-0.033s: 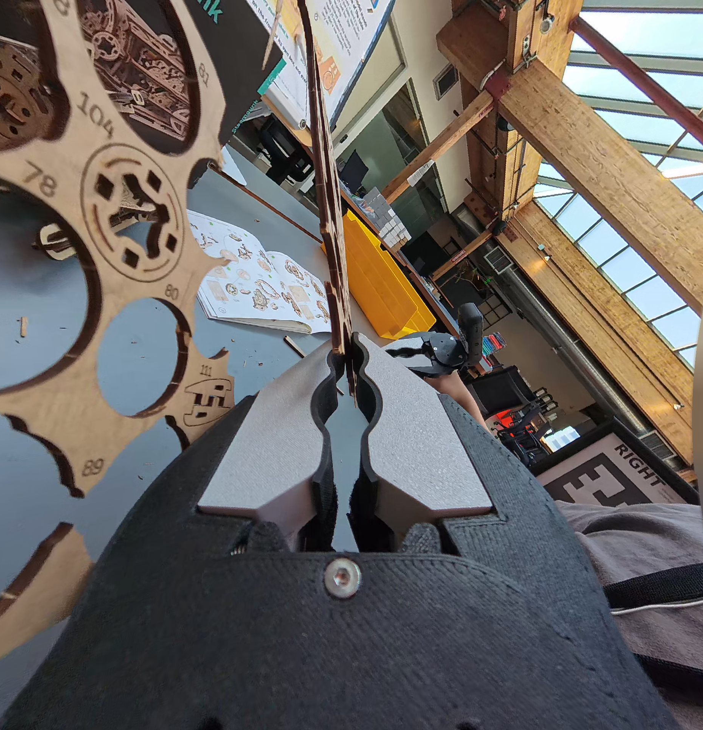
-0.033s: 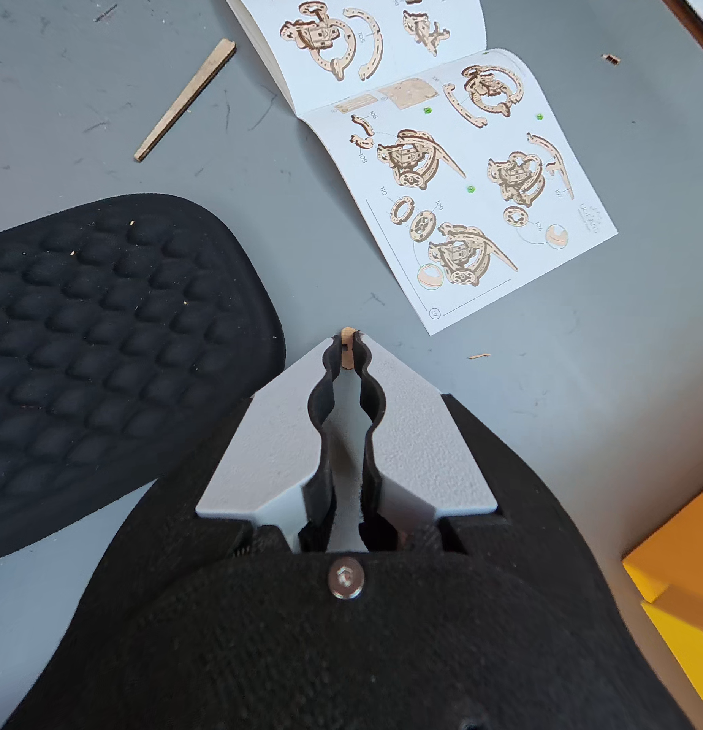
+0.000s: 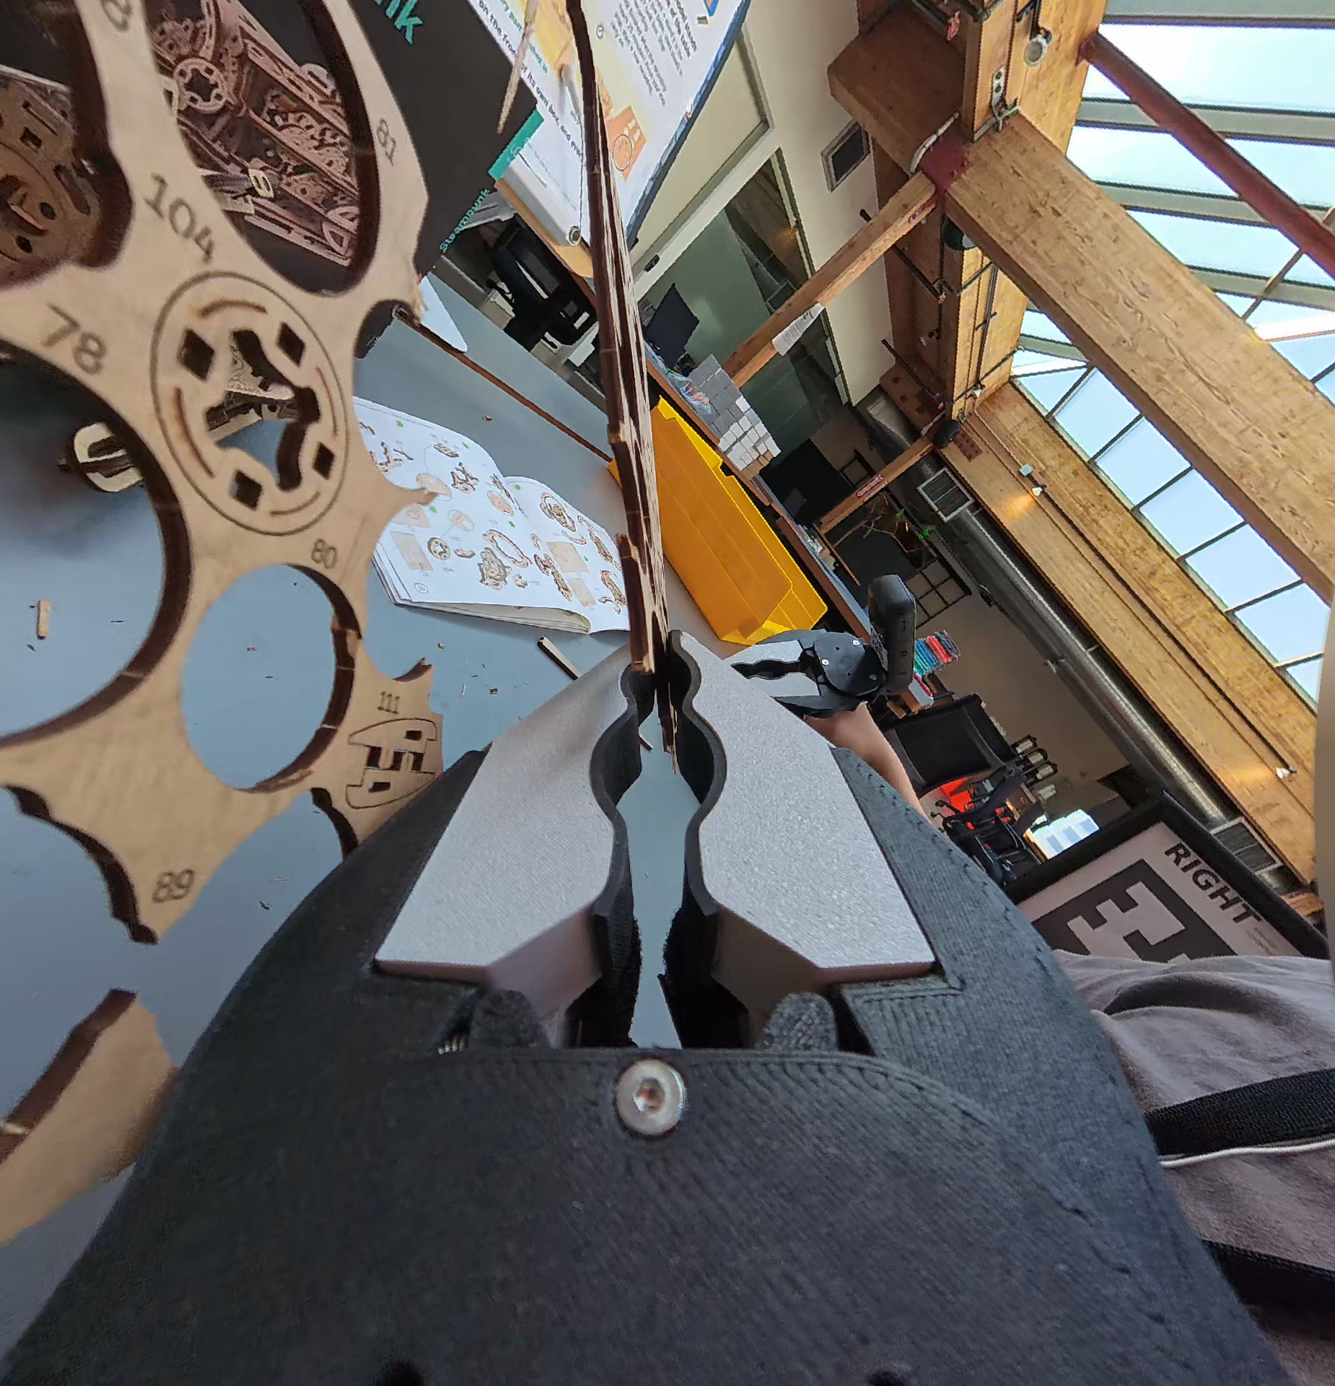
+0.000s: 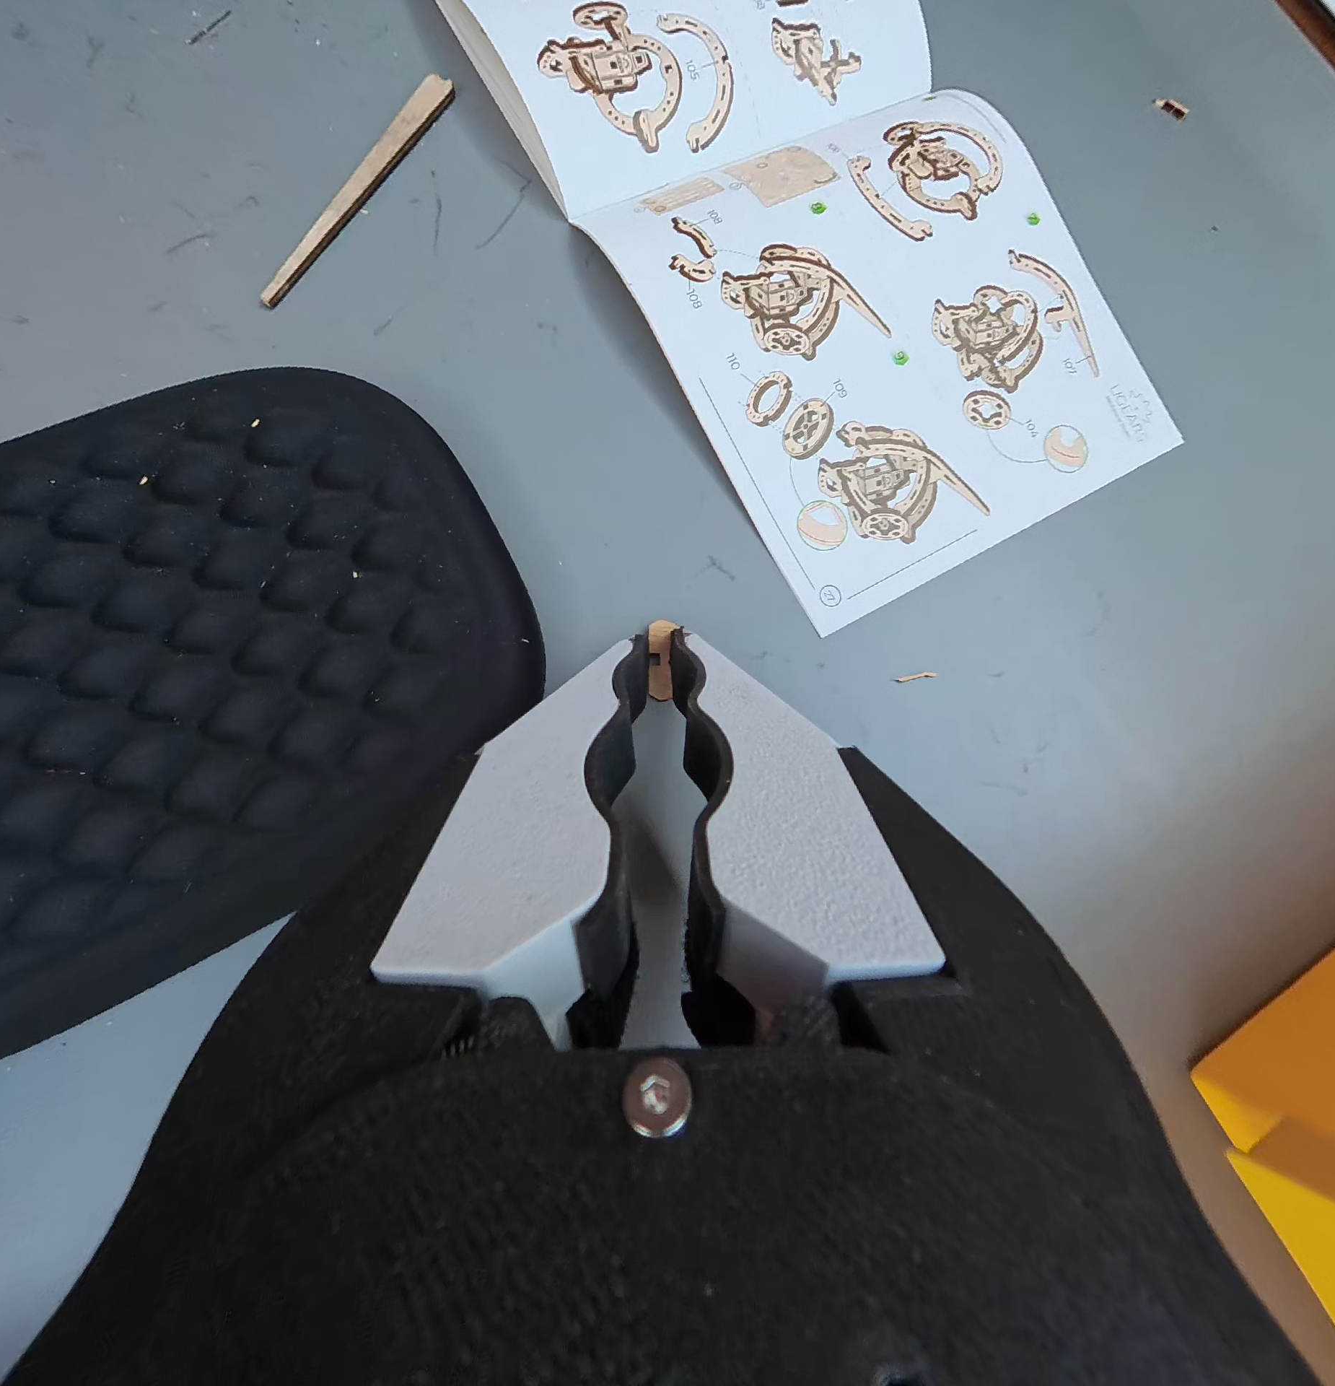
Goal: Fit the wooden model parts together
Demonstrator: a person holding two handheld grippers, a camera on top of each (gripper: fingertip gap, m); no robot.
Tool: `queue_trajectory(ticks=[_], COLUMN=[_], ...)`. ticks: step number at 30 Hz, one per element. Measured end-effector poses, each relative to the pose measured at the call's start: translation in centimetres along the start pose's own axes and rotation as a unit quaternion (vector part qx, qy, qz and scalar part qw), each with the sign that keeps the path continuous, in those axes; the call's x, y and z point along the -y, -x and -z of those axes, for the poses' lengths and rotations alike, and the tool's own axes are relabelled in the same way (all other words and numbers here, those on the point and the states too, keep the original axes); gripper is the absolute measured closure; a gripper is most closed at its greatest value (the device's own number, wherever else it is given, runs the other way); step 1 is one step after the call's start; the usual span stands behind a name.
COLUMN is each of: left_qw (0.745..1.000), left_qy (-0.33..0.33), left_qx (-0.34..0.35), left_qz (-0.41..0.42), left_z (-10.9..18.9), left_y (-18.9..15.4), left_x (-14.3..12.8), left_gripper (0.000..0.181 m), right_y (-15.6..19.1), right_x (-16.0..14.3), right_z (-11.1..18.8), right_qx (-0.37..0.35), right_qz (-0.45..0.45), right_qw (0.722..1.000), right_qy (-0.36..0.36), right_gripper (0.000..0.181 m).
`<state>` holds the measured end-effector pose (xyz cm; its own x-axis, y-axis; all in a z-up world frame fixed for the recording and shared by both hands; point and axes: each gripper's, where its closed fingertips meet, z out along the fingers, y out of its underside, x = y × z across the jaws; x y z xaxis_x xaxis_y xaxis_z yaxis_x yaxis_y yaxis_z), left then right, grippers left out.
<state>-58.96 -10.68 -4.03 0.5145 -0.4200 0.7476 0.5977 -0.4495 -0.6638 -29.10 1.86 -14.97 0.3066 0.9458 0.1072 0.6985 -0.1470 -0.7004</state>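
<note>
My left gripper (image 3: 661, 664) is shut on the lower edge of a thin wooden part sheet (image 3: 623, 375), which I see edge-on, rising upright from the fingertips. A second laser-cut wooden sheet (image 3: 125, 810) with round cut-outs and engraved numbers fills the left of that view, close to the camera. My right gripper (image 4: 658, 646) is shut on a small wooden piece (image 4: 658, 664) whose tip pokes out between the fingertips, above the grey table (image 4: 1099, 750). The right gripper also shows farther off in the left wrist view (image 3: 807, 667).
An open instruction booklet (image 4: 874, 300) lies ahead of the right gripper. A black padded mat (image 4: 200, 637) lies to its left, with a loose wooden stick (image 4: 357, 191) beyond. A yellow bin (image 4: 1294, 1125) stands at the right. A dark model box (image 3: 275, 112) stands behind the sheets. The tips of one gripper are about 35 cm away from the tips of the other. From the right gripper's tips to the loose wooden stick (image 4: 357, 191) is close to 15 cm.
</note>
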Motion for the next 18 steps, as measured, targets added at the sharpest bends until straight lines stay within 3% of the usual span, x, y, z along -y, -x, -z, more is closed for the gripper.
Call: queue_trajectory(ticks=[4,7,12,14,18], left_qw=[1.0,1.0,1.0,1.0,0.999], left_qy=[0.001,0.002,0.002,0.01,0.022], left_qx=[-0.005,-0.01,-0.014,-0.021,-0.029], left_qz=[0.006,0.007,0.005,0.009,0.005], left_z=[0.0,0.1,0.1,-0.3,-0.7], left_y=[0.0,-0.3,-0.4,-0.6,-1.2], left_x=[-0.1,-0.2,-0.2,-0.6,-1.2], left_gripper=[0.181,0.181,0.181,0.181,0.181], right_y=[0.0,-0.8,-3.2,-3.0,-1.7], right_x=[0.2,0.5,5.2,6.7,6.7], right_z=[-0.1,0.6,5.1,6.0,5.1], right_qx=[0.006,-0.014,-0.098,-0.1,-0.095], right_qz=[-0.004,-0.017,-0.057,-0.061,-0.044], right_qw=[1.0,1.0,0.982,0.977,0.984], right_qy=[-0.008,-0.019,-0.149,-0.179,-0.144], right_gripper=[0.176,0.166,0.16,0.16,0.16])
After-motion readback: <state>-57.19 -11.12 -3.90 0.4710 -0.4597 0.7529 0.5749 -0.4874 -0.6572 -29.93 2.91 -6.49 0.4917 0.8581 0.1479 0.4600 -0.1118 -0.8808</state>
